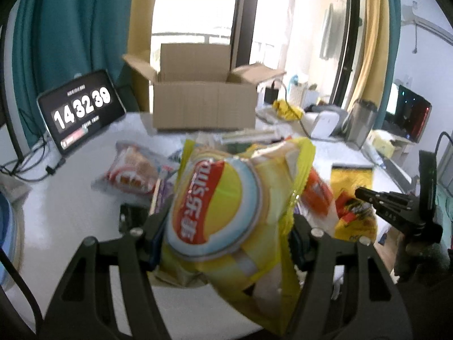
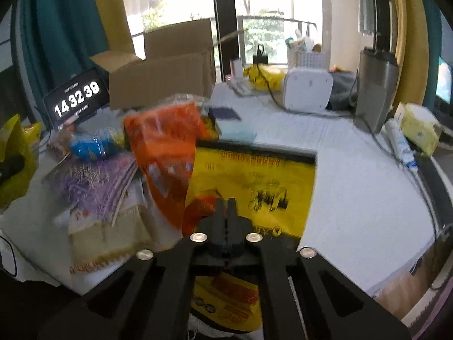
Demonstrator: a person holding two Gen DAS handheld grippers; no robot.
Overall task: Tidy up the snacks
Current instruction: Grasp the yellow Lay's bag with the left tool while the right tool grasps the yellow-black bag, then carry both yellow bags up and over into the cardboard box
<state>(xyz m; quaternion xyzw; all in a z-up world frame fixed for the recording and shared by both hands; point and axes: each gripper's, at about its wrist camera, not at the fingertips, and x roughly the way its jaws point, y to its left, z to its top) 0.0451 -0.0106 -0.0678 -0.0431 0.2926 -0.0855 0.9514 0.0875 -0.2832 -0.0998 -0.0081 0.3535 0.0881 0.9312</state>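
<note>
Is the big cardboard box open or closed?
Open. The cardboard box has its flaps standing up and out, behind the snacks on the table.

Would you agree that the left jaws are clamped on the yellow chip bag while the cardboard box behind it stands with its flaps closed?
Not quite: the cardboard box stands with its flaps open, folded outward and upward, as the left wrist view shows. The rest holds: the left gripper has its jaws clamped on the yellow chip bag, with the box behind it.
</note>
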